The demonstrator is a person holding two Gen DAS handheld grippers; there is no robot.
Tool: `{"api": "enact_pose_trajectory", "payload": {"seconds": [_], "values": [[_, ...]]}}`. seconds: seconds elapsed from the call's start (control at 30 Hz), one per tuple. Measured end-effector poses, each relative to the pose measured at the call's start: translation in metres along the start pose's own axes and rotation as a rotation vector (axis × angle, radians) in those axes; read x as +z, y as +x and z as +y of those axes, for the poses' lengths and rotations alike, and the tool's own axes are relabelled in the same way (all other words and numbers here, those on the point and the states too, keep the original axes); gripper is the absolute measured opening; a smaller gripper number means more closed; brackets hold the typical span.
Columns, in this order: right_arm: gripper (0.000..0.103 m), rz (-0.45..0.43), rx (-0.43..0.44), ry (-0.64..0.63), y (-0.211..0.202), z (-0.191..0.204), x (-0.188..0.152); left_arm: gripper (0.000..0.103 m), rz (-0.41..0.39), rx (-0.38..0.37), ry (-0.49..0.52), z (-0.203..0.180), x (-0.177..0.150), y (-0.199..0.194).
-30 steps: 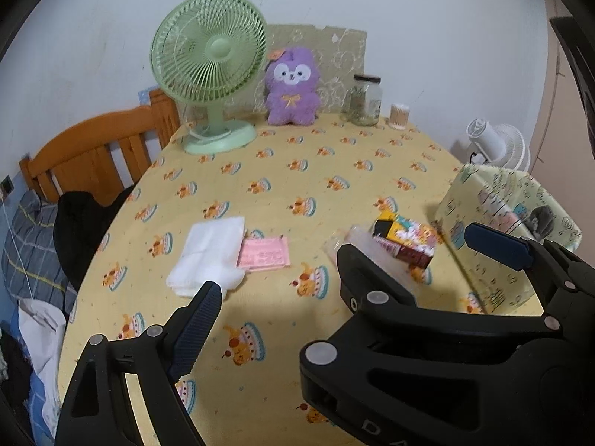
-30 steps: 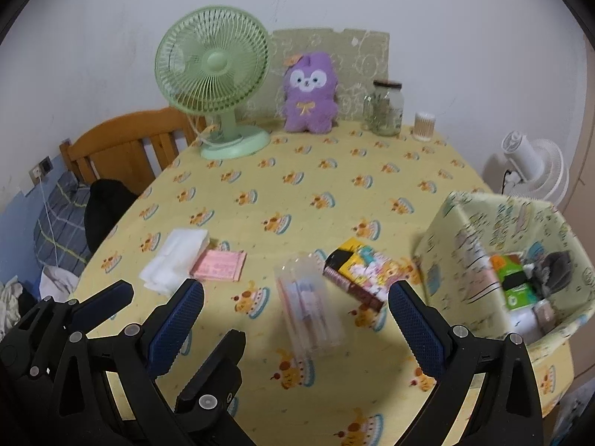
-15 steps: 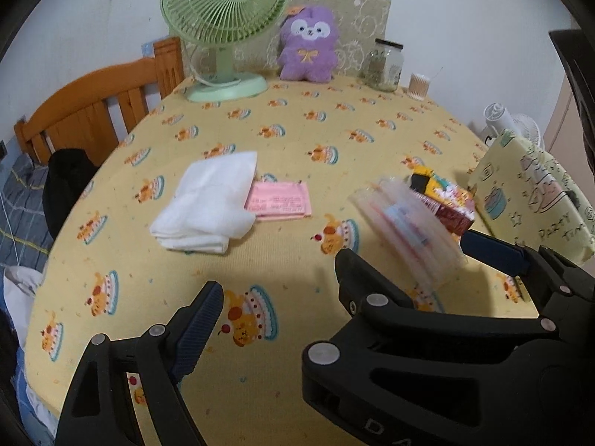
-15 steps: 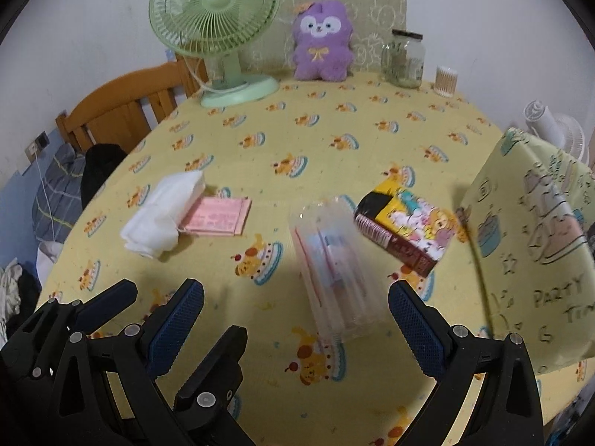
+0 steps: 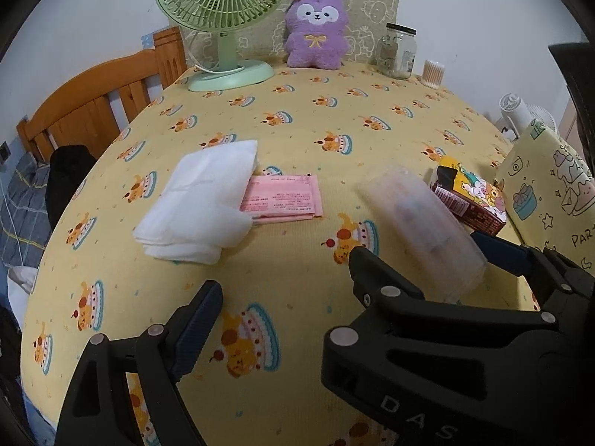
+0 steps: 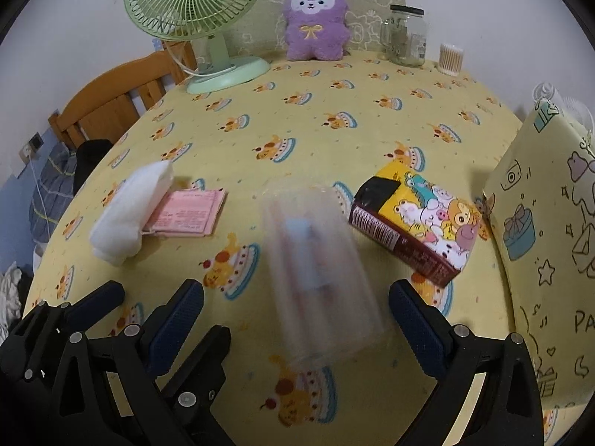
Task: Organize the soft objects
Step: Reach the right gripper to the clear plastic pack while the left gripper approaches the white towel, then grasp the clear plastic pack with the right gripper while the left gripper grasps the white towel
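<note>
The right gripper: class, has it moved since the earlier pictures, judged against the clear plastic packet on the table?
Yes. The right gripper has come down and forward: the clear plastic packet now lies between its open fingers.

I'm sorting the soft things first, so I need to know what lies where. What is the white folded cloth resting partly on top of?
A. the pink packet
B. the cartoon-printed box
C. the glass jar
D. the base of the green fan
A: the white folded cloth overlaps one end of the pink packet, well apart from the other things.
</note>
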State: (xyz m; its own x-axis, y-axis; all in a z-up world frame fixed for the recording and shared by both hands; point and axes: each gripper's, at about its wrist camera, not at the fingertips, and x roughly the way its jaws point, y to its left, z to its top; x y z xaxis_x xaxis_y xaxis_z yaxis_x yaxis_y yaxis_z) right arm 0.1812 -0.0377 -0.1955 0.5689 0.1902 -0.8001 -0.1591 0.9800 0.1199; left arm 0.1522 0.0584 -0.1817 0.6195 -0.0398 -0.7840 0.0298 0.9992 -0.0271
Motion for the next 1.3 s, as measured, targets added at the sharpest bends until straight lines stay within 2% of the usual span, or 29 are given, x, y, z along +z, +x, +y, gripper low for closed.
{"api": "enact_pose_trajectory", "payload": {"seconds": [0.23, 0.27, 0.33, 0.4, 0.43, 0.57, 0.73, 1.07, 1.3], "values": [[0.103, 0.036, 0.015, -0.051, 0.009, 0.002, 0.01, 0.088, 0.004, 0.011, -0.002, -0.001, 0.003, 0.003], [0.1, 0.037, 0.018, -0.057, 0.01, 0.002, 0.01, 0.088, 0.003, 0.011, 0.002, -0.001, 0.003, 0.003], [0.073, 0.005, 0.011, -0.07, 0.006, 0.004, 0.009, 0.088, 0.002, 0.011, 0.008, -0.001, 0.004, 0.003], [0.039, -0.017, 0.001, -0.072, 0.002, 0.006, 0.007, 0.087, 0.005, 0.011, 0.02, -0.001, 0.004, 0.004], [0.031, -0.018, 0.001, -0.078, 0.002, 0.007, 0.008, 0.087, 0.006, 0.01, 0.022, 0.0, 0.005, 0.003], [0.027, 0.002, 0.024, -0.083, 0.001, 0.011, 0.012, 0.085, -0.025, 0.028, 0.05, 0.002, 0.008, -0.007], [0.026, -0.083, 0.065, -0.119, -0.015, 0.024, 0.02, 0.085, -0.088, 0.058, 0.095, 0.008, 0.016, -0.021], [0.026, -0.112, 0.095, -0.081, -0.002, 0.044, 0.044, 0.085, -0.094, 0.042, 0.125, 0.037, 0.04, -0.004], [0.026, -0.084, 0.073, -0.071, 0.016, 0.054, 0.057, 0.085, -0.074, 0.016, 0.07, 0.06, 0.053, 0.021]]}}
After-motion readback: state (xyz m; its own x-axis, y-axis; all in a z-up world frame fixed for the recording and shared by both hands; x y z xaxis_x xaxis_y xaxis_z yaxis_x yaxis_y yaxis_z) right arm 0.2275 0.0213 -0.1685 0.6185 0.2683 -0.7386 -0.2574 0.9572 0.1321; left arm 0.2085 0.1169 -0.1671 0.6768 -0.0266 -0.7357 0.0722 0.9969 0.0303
